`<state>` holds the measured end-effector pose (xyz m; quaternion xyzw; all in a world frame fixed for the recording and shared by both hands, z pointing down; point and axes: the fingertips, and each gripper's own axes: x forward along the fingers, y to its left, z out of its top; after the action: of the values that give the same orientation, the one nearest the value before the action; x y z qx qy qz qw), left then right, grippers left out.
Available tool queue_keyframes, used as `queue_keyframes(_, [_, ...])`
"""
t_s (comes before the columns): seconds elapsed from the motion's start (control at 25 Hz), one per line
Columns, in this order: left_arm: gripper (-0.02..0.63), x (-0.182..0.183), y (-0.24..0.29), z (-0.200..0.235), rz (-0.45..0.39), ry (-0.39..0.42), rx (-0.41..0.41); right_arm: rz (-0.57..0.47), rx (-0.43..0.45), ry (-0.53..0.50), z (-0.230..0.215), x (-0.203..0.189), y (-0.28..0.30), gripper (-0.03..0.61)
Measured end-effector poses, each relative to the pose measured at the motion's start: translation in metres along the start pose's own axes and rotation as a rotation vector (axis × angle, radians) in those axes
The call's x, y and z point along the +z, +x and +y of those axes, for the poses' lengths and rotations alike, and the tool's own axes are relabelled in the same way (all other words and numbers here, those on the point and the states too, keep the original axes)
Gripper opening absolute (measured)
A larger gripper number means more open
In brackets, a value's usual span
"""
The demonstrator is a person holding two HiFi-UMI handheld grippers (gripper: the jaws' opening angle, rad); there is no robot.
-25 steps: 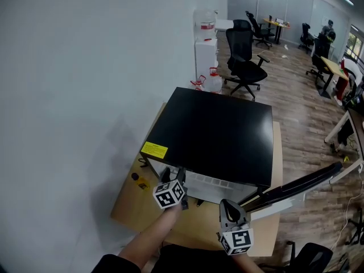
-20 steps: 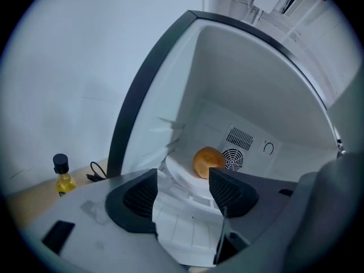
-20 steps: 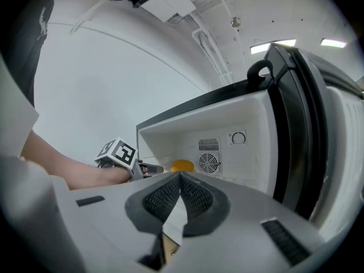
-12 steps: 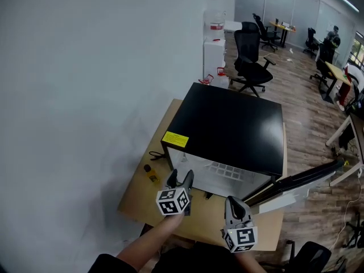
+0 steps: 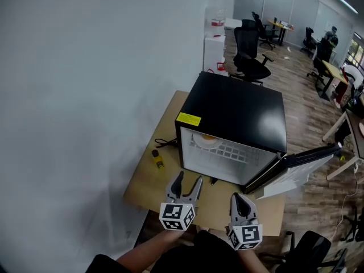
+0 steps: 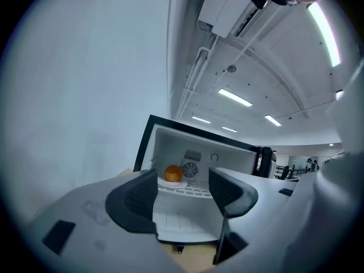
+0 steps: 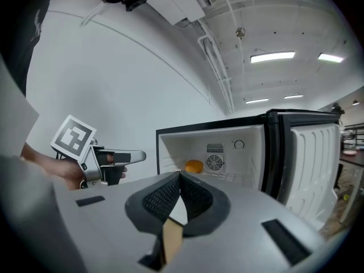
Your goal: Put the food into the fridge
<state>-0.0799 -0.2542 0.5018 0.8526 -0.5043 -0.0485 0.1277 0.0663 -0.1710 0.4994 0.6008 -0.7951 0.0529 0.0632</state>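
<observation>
A small black fridge (image 5: 239, 110) stands on a wooden table (image 5: 151, 181), its door (image 5: 298, 164) swung open to the right. On the wire shelf inside lies an orange food item (image 6: 173, 173) (image 7: 194, 166) on a white plate (image 5: 206, 140). My left gripper (image 5: 186, 185) (image 6: 183, 189) is open and empty, held back from the fridge's front, jaws pointing at the shelf. My right gripper (image 5: 242, 201) (image 7: 179, 197) is shut with nothing in it, to the right of the left one.
A small yellow bottle (image 5: 157, 158) lies on the table left of the fridge beside a black cable (image 5: 165, 143). A white wall runs along the left. Office chairs (image 5: 250, 56), desks and a water dispenser (image 5: 215, 44) stand behind on the wooden floor.
Both grippers have drawn back from the fridge toward me. The head view has shifted, so the fridge's inside with the plate and the food now shows. The left jaws are wider apart.
</observation>
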Motion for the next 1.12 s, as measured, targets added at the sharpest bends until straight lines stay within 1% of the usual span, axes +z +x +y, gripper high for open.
queue_keyframes(0.12, [0.259,0.002,-0.030,-0.015,-0.009,0.017,-0.037,0.004,-0.012,0.001,0.014,-0.005,-0.020,0.060])
queue_keyframes(0.36, [0.259,-0.007,-0.094,-0.034,0.003,0.058,-0.070,0.031,-0.041,-0.007,0.037,-0.017,-0.066,0.060])
queue_keyframes(0.52, [0.259,-0.017,-0.129,-0.055,0.019,0.104,-0.129,0.049,-0.064,-0.019,0.049,-0.023,-0.093,0.060])
queue_keyframes(0.68, [0.259,-0.028,-0.155,-0.066,0.043,0.075,-0.157,0.046,-0.084,-0.014,0.062,-0.024,-0.115,0.060])
queue_keyframes(0.88, [0.258,-0.028,-0.176,-0.083,0.051,0.050,-0.167,0.018,-0.101,-0.015,0.065,-0.017,-0.134,0.060])
queue_keyframes(0.96, [0.251,-0.030,-0.181,-0.093,0.061,0.001,-0.199,0.002,-0.110,-0.014,0.063,-0.013,-0.141,0.060])
queue_keyframes(1.04, [0.214,-0.030,-0.187,-0.104,0.071,-0.061,-0.228,-0.013,-0.120,-0.013,0.060,-0.009,-0.151,0.060])
queue_keyframes(1.08, [0.187,-0.028,-0.190,-0.109,0.072,-0.064,-0.232,-0.021,-0.125,-0.012,0.059,-0.007,-0.156,0.060])
queue_keyframes(1.12, [0.159,-0.025,-0.194,-0.115,0.069,-0.047,-0.233,-0.028,-0.127,-0.008,0.058,-0.005,-0.161,0.060])
